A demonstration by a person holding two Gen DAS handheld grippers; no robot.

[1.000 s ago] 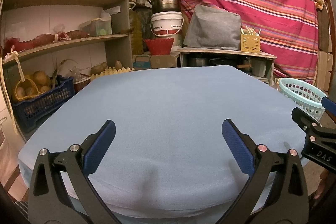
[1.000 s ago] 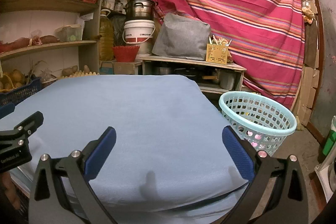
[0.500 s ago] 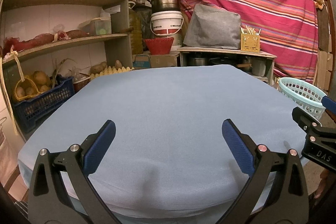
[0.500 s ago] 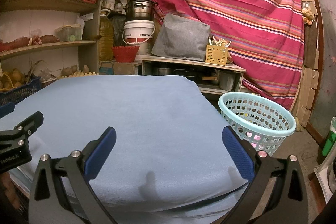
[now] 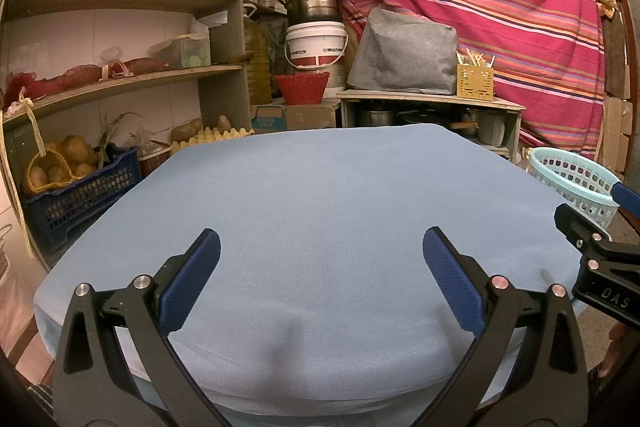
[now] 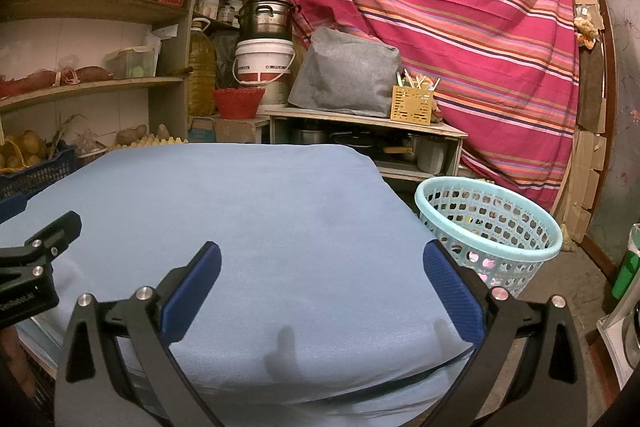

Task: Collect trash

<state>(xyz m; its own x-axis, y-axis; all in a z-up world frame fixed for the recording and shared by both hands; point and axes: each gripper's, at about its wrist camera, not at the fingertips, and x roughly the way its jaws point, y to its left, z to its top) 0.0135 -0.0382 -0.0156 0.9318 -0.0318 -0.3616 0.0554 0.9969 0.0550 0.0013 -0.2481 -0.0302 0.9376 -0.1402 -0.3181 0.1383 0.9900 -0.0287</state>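
A table under a light blue cloth [image 5: 320,211] fills the middle of both views [image 6: 248,211]; I see no trash on it. A pale turquoise mesh basket [image 6: 490,227] stands on the floor to the table's right, with small items inside; it also shows in the left wrist view [image 5: 576,179]. My left gripper [image 5: 320,267] is open and empty over the near edge of the table. My right gripper [image 6: 320,267] is open and empty over the table's near right corner, close to the basket. Each gripper shows at the edge of the other's view.
Wooden shelves [image 5: 120,83] with boxes, tubs and vegetables stand at the left, with a blue crate [image 5: 80,195] of potatoes below. A low bench [image 5: 432,99] with a grey bag, bucket and pots stands behind the table. A striped red curtain [image 6: 460,27] hangs at the back right.
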